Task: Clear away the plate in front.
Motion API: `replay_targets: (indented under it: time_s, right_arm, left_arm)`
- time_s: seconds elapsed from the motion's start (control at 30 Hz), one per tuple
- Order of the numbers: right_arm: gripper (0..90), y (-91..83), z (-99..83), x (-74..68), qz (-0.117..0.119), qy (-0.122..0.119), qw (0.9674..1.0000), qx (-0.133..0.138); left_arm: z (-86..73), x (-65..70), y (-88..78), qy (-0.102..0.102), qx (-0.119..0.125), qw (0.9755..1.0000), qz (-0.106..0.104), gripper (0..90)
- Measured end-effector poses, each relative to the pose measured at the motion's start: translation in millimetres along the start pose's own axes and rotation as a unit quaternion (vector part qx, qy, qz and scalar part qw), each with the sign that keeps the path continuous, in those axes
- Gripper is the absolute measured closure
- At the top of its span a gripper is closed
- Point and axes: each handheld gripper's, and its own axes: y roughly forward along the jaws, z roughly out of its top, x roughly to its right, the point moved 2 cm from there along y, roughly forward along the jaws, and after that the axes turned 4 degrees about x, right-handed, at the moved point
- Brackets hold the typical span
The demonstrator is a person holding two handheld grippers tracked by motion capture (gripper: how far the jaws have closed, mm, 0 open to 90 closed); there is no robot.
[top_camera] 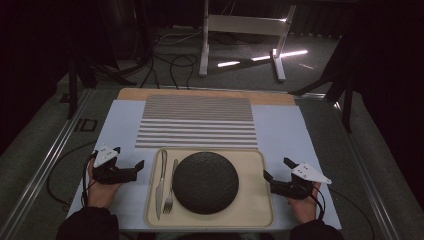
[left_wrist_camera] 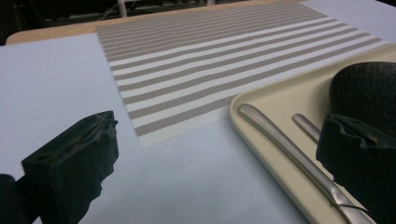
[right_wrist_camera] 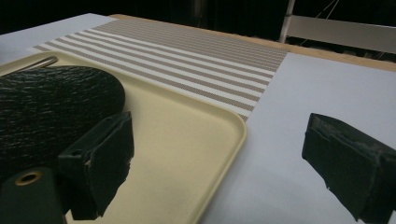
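- Left hand-held gripper (top_camera: pixel 131 159): jaws spread, empty, beside the tray (top_camera: pixel 252 200).
- Right hand-held gripper (top_camera: pixel 276 169): jaws spread, empty.
- Knife (top_camera: pixel 161 182), fork (top_camera: pixel 170 187): on the tray just right of the left gripper; likely stiff, light, slippery; take mid-handle.
- Plate (top_camera: pixel 205 182): between both grippers; likely heavy, breakable; grip the rim.

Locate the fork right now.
In the high view the fork lies on the left part of the cream tray, between the knife and the black plate, tines toward the person.
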Motion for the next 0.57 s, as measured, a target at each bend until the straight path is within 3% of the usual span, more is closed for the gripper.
replay_targets:
  time_s: [0.27, 0.57]
  right_arm:
    - [9.1, -2.3, -1.7, 2.0, 0.002, -0.004, 1.0, 0.004]
    - [9.1, -0.2, -4.5, 5.6, -0.001, 0.001, 1.0, -0.004]
  left_arm:
    - [-1.6, -4.6, -2.2, -0.007, 0.016, 0.9997, 0.017, 0.0]
    - [-2.9, -2.1, 1.7, 0.001, 0.008, 0.9997, 0.022, 0.0]
